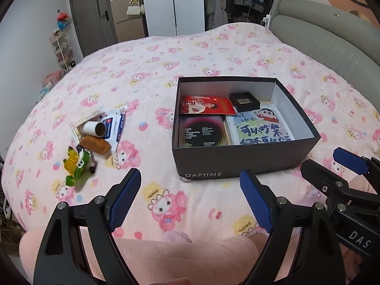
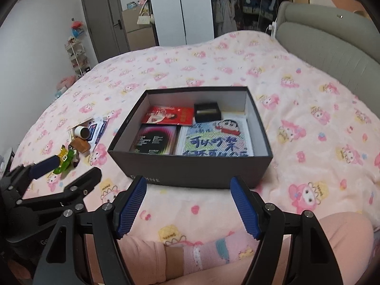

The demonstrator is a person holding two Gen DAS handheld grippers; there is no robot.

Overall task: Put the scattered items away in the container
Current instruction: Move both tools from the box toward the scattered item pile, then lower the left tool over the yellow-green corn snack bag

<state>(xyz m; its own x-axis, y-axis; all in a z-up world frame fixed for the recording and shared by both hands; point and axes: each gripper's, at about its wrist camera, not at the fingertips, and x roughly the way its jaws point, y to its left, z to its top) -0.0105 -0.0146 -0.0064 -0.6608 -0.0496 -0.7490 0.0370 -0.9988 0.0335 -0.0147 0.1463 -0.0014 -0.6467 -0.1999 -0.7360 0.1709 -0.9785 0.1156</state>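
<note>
Nearest the lens, at the bottom of each view, the left claw [image 1: 190, 194] and the right claw [image 2: 188, 204] stand wide with nothing between their blue pads, above pink-clad legs and the pink cartoon bedspread [image 1: 147, 71]. Just beyond them, right of centre in the left view, sits the open dark box [image 1: 237, 163], already holding a red card [image 1: 206, 105], a small black case [image 1: 244, 101], a black packet [image 1: 201, 130] and a cartoon picture [image 1: 263, 125]. Well to its left lie the scattered items: a cardboard tube [image 1: 95, 128], a wipes pack [image 1: 114, 123], a brown bottle [image 1: 96, 144] and a green-and-yellow wrapper [image 1: 76, 165].
</note>
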